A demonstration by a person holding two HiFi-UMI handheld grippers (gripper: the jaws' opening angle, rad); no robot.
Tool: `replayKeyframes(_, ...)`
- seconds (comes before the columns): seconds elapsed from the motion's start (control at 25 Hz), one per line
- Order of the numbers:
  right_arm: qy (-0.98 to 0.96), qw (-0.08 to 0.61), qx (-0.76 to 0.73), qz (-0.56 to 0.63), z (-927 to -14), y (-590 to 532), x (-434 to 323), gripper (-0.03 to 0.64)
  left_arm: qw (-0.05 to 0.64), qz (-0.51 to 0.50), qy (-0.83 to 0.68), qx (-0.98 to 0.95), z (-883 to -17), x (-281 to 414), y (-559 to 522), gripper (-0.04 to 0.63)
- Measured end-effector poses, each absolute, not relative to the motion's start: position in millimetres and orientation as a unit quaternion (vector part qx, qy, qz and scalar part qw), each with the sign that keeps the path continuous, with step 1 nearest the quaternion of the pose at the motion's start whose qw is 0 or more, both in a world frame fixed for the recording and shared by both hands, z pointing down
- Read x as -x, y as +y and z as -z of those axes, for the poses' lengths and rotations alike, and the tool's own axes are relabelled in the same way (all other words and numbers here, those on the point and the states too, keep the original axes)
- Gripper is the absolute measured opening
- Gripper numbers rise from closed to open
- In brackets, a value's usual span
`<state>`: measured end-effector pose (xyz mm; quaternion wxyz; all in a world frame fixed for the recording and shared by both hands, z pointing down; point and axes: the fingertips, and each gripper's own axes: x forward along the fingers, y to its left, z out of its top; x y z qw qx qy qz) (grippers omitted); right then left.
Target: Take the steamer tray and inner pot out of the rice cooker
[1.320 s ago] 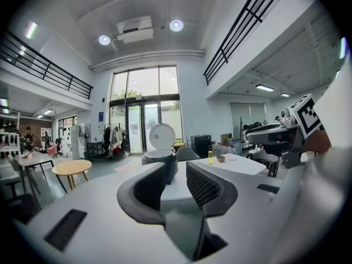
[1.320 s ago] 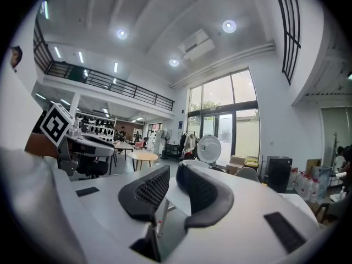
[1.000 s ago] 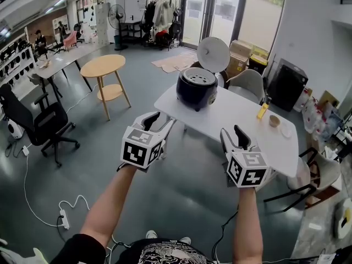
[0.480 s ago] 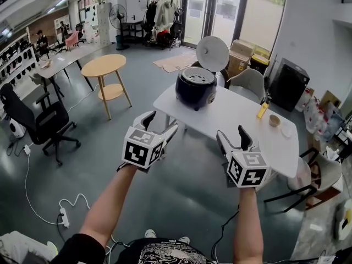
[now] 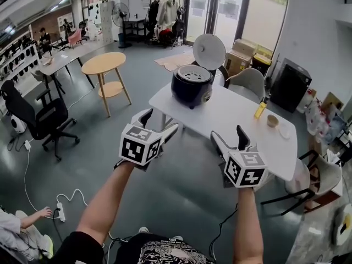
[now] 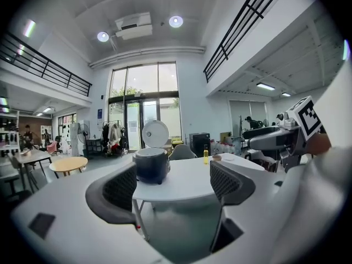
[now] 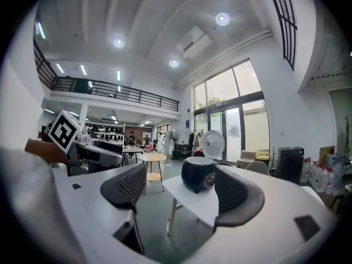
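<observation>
A dark blue rice cooker (image 5: pixel 191 86) stands on the left end of a white table (image 5: pixel 231 120), its white lid (image 5: pixel 209 51) tipped open. A grey perforated steamer tray (image 5: pixel 192 73) sits in its top; the inner pot is hidden. Both grippers hover over the floor short of the table. My left gripper (image 5: pixel 158 121) and my right gripper (image 5: pixel 227 133) have just been opening and stand open, with nothing between their jaws. The left gripper view shows the cooker (image 6: pixel 151 165) far beyond the left gripper (image 6: pixel 173 183). The right gripper view shows the cooker (image 7: pixel 198 174) beyond the right gripper (image 7: pixel 184 190).
A yellow bottle (image 5: pixel 260 110), a small bowl (image 5: pixel 273 120) and a white dish (image 5: pixel 285 131) sit at the table's right end. Grey chairs (image 5: pixel 247 84) stand behind it. A round wooden table (image 5: pixel 103 65) and a black office chair (image 5: pixel 41 120) are to the left. A power strip (image 5: pixel 59 212) lies on the floor.
Both grippers' jaws have spread wider. Both hands have moved forward toward the table, and the cooker sits a little nearer. A person's hand has come into view at the bottom left.
</observation>
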<state>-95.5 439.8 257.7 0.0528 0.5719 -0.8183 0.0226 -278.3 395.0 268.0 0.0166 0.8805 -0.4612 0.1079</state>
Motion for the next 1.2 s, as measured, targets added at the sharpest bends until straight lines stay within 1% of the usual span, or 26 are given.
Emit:
replayKeyframes(0.16, -0.821, 0.054, -0.568, -0.023, -267, 434, 72, 0.396, 0.016, -0.112, -0.467, -0.877, -277, 256, 392, 0.403)
replayKeyframes(0.36, -0.825, 0.057, -0.563, -0.019, -270, 423, 63, 0.397, 0.014, -0.118, -0.479, -0.870, -282, 249, 381, 0.403)
replayKeyframes(0.6, -0.829, 0.058, -0.555, -0.024, -282, 394, 56, 0.399, 0.018, -0.111, -0.486, -0.867, -288, 241, 355, 0.403)
replayKeyframes(0.72, -0.832, 0.056, -0.551, -0.026, -289, 371, 37, 0.399, 0.018, -0.114, -0.489, -0.864, -296, 222, 335, 0.403)
replayKeyframes(0.84, -0.836, 0.059, -0.546, -0.024, -301, 334, 25, 0.399, 0.021, -0.112, -0.495, -0.861, -310, 211, 299, 0.403)
replayKeyframes(0.96, -0.838, 0.062, -0.542, -0.022, -314, 281, 33, 0.399, 0.023, -0.108, -0.501, -0.859, -323, 221, 246, 0.403)
replayKeyframes(1.2, -0.837, 0.071, -0.542, -0.032, -320, 129, 50, 0.399, 0.035, -0.113, -0.499, -0.858, -329, 239, 94, 0.403)
